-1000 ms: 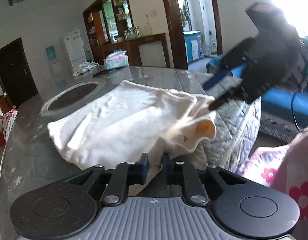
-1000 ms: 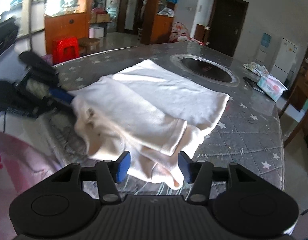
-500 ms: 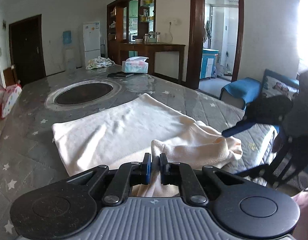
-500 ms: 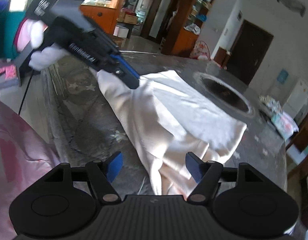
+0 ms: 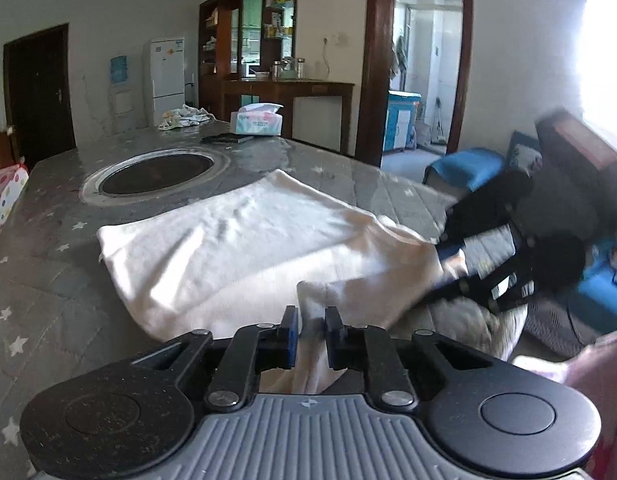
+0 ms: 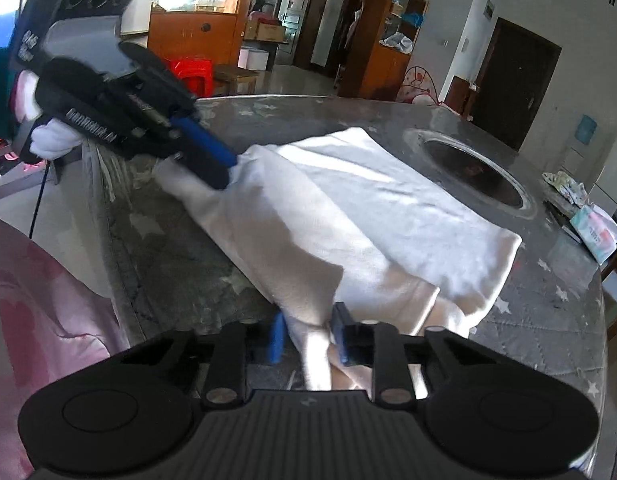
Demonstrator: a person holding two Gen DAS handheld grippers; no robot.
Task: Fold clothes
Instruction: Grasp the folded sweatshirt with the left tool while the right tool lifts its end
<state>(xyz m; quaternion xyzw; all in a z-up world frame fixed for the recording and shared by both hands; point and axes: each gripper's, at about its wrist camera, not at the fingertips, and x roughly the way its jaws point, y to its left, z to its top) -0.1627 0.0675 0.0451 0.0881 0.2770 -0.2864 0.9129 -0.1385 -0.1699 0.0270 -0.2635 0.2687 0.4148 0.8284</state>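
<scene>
White cloth (image 5: 244, 248) pinched in both tools, left tool (image 5: 311, 334), right tool (image 6: 308, 338).

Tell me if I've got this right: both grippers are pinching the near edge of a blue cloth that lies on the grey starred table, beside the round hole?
Nearly: the cloth is white, not blue, as the left wrist view shows. The rest holds: the left gripper and right gripper both pinch its near edge, on the grey starred table beside the round hole.
</scene>
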